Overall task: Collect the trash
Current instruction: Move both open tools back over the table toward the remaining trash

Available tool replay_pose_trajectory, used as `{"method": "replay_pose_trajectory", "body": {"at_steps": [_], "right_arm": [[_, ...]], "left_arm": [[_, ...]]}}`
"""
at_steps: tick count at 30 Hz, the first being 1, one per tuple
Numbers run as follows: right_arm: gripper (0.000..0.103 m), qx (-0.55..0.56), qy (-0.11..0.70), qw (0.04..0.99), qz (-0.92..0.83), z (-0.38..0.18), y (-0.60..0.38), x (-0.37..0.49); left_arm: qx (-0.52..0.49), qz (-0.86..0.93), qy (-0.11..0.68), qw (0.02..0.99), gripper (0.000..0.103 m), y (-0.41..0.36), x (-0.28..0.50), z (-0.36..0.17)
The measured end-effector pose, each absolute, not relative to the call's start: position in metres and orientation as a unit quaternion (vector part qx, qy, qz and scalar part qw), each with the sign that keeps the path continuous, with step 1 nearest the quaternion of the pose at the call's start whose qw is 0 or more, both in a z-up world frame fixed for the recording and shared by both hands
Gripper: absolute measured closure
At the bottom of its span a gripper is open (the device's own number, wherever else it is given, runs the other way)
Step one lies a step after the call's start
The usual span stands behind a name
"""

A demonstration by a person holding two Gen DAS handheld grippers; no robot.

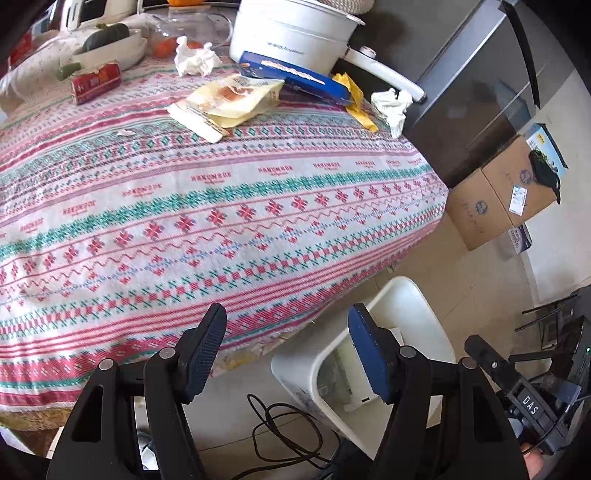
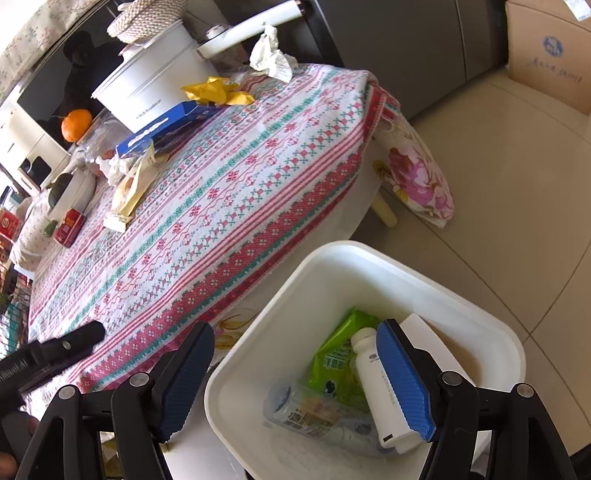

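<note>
My left gripper (image 1: pixel 287 314) is open and empty, over the near edge of the patterned tablecloth (image 1: pixel 221 206). Trash lies at the table's far side: a cream snack bag (image 1: pixel 229 99), a blue box (image 1: pixel 295 75), a yellow wrapper (image 1: pixel 354 99), a red packet (image 1: pixel 96 82) and two crumpled tissues (image 1: pixel 194 55) (image 1: pixel 391 105). My right gripper (image 2: pixel 295 328) hangs open above the white bin (image 2: pixel 332 254) beside the table. Nothing is between its fingers. In the bin lie a green packet (image 2: pixel 343 354), a white bottle (image 2: pixel 373 384) and a clear plastic bottle (image 2: pixel 306 413).
A white pot (image 1: pixel 291 33) and dishes with vegetables (image 1: pixel 107 40) crowd the table's far side. A dark cabinet (image 1: pixel 472 92) and a cardboard box (image 1: pixel 495 199) stand on the floor beyond the table corner. A black cable (image 1: pixel 284 435) loops on the floor near the bin.
</note>
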State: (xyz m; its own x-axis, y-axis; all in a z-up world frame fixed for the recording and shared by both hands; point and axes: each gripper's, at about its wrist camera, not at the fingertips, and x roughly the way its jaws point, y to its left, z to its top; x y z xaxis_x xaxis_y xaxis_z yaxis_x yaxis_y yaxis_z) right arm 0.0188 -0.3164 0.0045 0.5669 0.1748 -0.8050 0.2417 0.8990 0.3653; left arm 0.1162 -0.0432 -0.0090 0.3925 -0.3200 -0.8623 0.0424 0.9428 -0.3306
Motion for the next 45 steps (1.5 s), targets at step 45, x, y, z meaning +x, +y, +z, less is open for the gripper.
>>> {"method": "replay_pose_trajectory", "body": {"at_steps": [45], "right_arm": [[0.023, -0.036, 0.441, 0.895, 0.062, 0.017, -0.223, 0.263]], "left_arm": [[0.155, 0.044, 0.495, 0.854, 0.030, 0.178, 0.417, -0.045]]}}
